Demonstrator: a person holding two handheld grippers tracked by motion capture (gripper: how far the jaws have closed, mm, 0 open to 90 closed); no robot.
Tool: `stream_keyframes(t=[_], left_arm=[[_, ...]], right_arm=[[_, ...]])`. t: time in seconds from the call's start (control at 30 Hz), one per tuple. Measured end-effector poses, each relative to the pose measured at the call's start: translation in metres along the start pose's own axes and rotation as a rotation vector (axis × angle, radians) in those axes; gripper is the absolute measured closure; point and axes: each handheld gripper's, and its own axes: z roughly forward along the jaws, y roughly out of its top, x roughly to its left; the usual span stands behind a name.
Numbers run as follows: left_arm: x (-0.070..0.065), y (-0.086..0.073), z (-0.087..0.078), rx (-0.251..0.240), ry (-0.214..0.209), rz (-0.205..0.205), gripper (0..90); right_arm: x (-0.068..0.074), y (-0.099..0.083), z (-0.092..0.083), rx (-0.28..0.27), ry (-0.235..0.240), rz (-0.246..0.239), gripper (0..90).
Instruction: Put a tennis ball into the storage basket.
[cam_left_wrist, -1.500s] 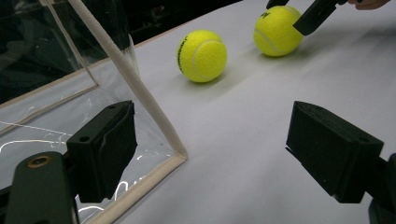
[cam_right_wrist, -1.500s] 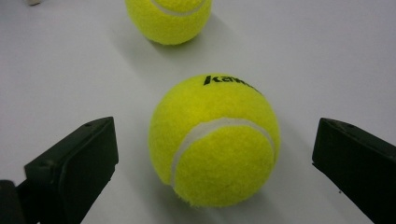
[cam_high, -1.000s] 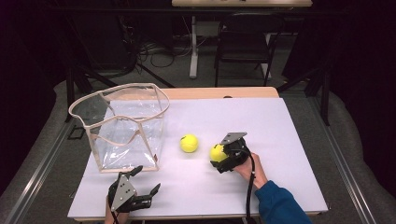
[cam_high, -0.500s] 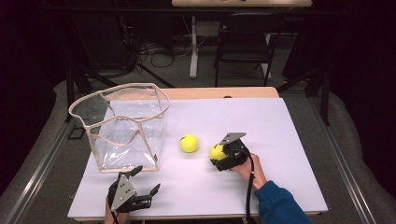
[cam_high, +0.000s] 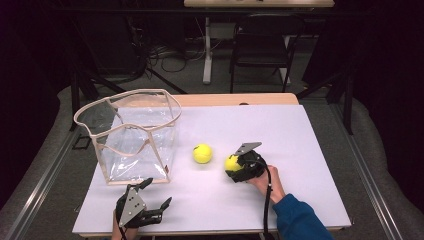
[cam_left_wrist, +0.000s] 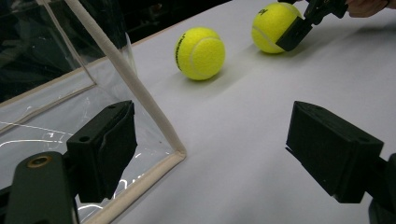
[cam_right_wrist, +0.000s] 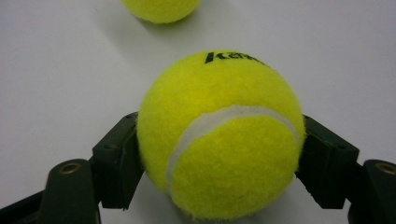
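Yellow and fuzzy, one tennis ball (cam_right_wrist: 219, 140) sits squeezed between the jaws of the right gripper (cam_high: 239, 167), which have just been closing on it. It rests on the white table (cam_high: 300, 150), well to the right of the clear basket (cam_high: 130, 135). A second tennis ball (cam_high: 202, 153) lies between them. The left gripper (cam_high: 142, 206) waits wide open near the basket's front corner. Best to hold tight, lift straight up, and go over the basket's rim.

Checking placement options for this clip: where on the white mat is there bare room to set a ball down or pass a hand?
Bare: the mat's far right, beyond the right gripper shut on a tennis ball; also the near strip between the left gripper and the right forearm. Crowded: the left, taken by the clear basket, and the middle, where the loose tennis ball lies.
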Motion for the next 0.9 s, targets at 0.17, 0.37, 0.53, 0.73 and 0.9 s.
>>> stream_keyframes(t=[0.17, 0.37, 0.53, 0.73, 0.9], left_arm=[[0.0, -0.0002, -0.0001, 0.001, 0.001, 0.0, 16.1], [-0.0002, -0.0003, 0.0, 0.001, -0.001, 0.001, 16.1], [-0.0005, -0.0004, 0.0, 0.001, 0.001, -0.002, 16.1], [-0.0007, -0.0005, 0.0005, 0.005, -0.002, -0.001, 16.1], [-0.0008, -0.0005, 0.0004, 0.004, -0.003, -0.001, 16.1]], right_arm=[[0.0008, 0.0005, -0.0005, 0.001, -0.006, -0.011, 25.4], [0.0016, 0.0009, -0.0015, -0.006, -0.006, -0.014, 25.5], [0.0017, 0.0013, -0.004, -0.011, -0.009, -0.024, 25.6], [0.0033, 0.0019, -0.0056, -0.014, -0.008, -0.037, 25.6], [0.0047, 0.0028, -0.008, -0.011, -0.014, -0.045, 25.6]])
